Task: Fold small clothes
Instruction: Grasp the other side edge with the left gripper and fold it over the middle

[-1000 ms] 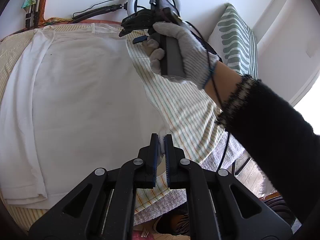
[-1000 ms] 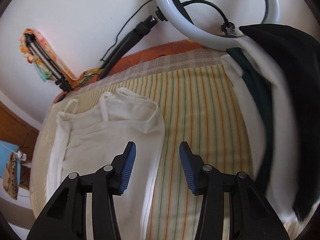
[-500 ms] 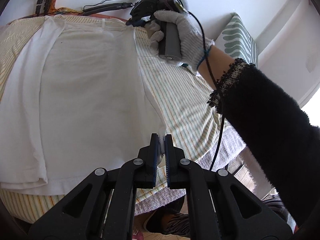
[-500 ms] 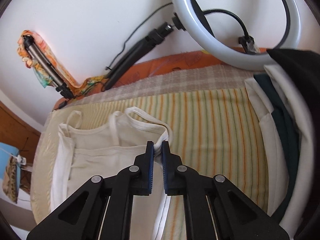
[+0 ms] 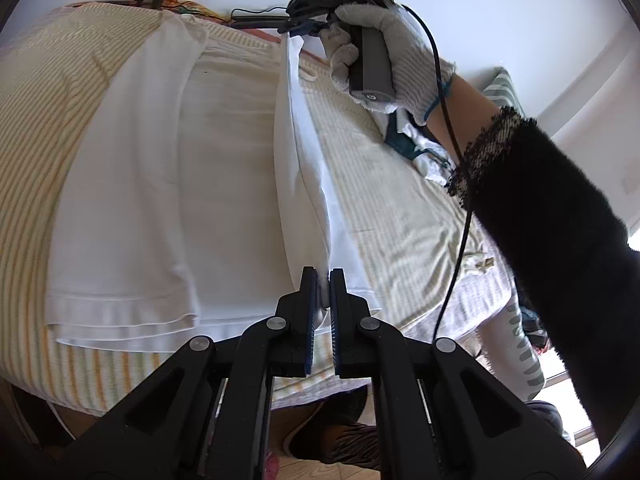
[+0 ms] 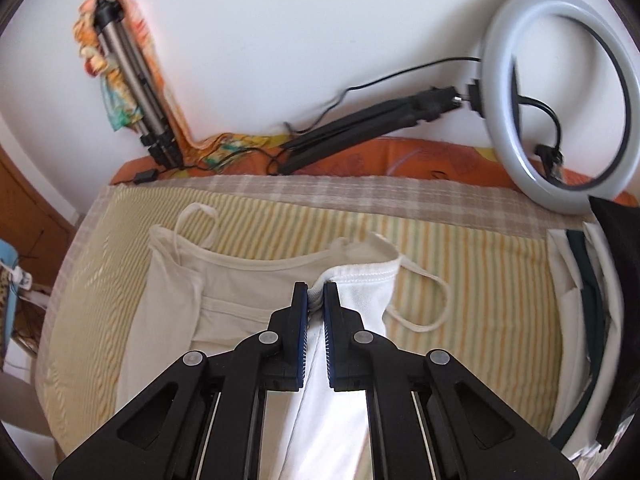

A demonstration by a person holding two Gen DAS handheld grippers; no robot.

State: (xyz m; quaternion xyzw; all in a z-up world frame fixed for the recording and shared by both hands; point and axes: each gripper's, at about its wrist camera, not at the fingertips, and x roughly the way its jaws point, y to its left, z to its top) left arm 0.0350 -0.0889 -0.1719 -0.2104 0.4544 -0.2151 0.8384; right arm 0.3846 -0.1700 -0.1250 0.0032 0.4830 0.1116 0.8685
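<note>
A white strappy top [image 5: 208,184] lies flat on the striped bed cover [image 5: 392,200]. My left gripper [image 5: 322,276] is shut on its right hem corner at the near end. The right gripper [image 5: 298,32], held by a gloved hand [image 5: 384,44], pinches the same side at the far, strap end. That whole right edge is lifted and stands up as a fold over the garment. In the right wrist view, my right gripper [image 6: 316,290] is shut on the top's [image 6: 240,280] upper edge, with a loose strap [image 6: 424,304] trailing to the right.
A ring light [image 6: 556,104] on a black arm leans on the wall behind the bed. A folded tripod [image 6: 128,92] stands at the back left. Dark and white clothes [image 6: 588,288] lie piled at the right. A striped pillow [image 5: 504,88] sits far right.
The right gripper closed on the top's strap-end edge. Both grippers then lifted the garment's right side and carried it leftward over the rest.
</note>
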